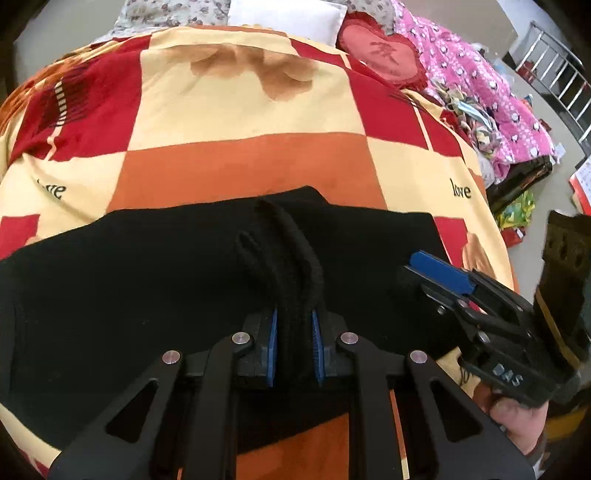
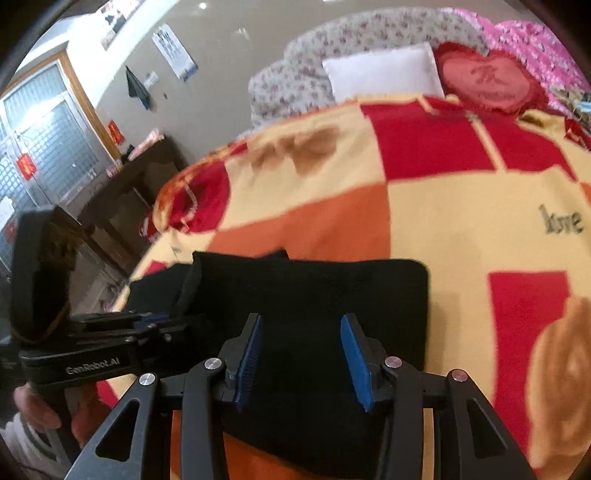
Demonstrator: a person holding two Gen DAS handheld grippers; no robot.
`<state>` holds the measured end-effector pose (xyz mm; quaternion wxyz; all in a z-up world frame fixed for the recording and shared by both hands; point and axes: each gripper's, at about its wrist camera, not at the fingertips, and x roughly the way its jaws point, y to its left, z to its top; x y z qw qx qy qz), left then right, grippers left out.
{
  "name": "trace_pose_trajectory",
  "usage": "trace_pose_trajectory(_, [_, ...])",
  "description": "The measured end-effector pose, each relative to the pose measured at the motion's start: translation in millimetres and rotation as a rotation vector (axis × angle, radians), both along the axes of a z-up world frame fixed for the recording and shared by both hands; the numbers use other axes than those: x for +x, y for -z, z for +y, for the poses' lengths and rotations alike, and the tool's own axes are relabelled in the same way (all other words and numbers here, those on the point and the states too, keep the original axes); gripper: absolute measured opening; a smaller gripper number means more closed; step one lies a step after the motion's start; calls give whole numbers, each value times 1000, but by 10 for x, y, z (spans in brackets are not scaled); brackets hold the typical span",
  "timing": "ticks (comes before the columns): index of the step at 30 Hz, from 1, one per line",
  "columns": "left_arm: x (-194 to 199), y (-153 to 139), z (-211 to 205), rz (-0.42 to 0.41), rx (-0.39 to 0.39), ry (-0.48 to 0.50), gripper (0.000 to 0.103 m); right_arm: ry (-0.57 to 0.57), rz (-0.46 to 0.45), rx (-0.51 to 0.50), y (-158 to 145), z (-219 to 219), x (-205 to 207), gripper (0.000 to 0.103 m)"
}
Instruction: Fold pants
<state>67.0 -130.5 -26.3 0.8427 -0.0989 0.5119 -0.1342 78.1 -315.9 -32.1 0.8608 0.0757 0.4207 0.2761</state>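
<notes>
Black pants [image 1: 147, 266] lie on a checked red, orange and cream blanket [image 1: 258, 110]. My left gripper [image 1: 294, 317] is shut on a raised ridge of the pants' black fabric [image 1: 291, 251] between its blue pads. My right gripper [image 2: 301, 332] is open, with its blue pads wide apart over the folded black pants [image 2: 314, 295], and holds nothing. The right gripper also shows in the left wrist view [image 1: 439, 275] at the pants' right edge. The left gripper shows in the right wrist view [image 2: 147, 321] at the pants' left side.
A white pillow [image 1: 288, 18], a red heart cushion [image 1: 384, 55] and a pink quilt [image 1: 480, 85] lie at the bed's far end. A dark wooden table [image 2: 140, 173] and a barred door [image 2: 40, 140] stand left of the bed. Clutter lies on the floor to the right [image 1: 517, 206].
</notes>
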Motion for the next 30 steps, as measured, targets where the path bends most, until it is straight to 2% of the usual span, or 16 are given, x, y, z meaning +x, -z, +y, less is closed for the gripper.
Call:
trace_pose_trajectory(5, [-44, -95, 7, -5, 39, -6, 22, 7, -20, -21, -166, -33, -65, 43])
trace_pose_trajectory(10, [-103, -202, 14, -59, 112, -39, 40, 21, -30, -30, -212, -106, -119, 43])
trace_pose_trajectory(16, [-15, -99, -18, -56, 157, -62, 43, 21, 0, -63, -22, 27, 64, 43])
trace_pose_trajectory(19, [10, -51, 8, -54, 151, -61, 45, 9, -1, -93, -70, 71, 42, 43])
trace_pose_trajectory(22, [-4, -66, 21, -53, 147, -57, 46, 14, -7, -92, -160, 28, -77, 43])
trace_pose_trajectory(25, [-36, -71, 40, -56, 146, -51, 48, 3, -52, -157, -245, 10, -327, 43])
trace_pose_trajectory(30, [-71, -35, 70, -62, 121, -58, 51, 14, -41, -229, -44, 23, -506, 43])
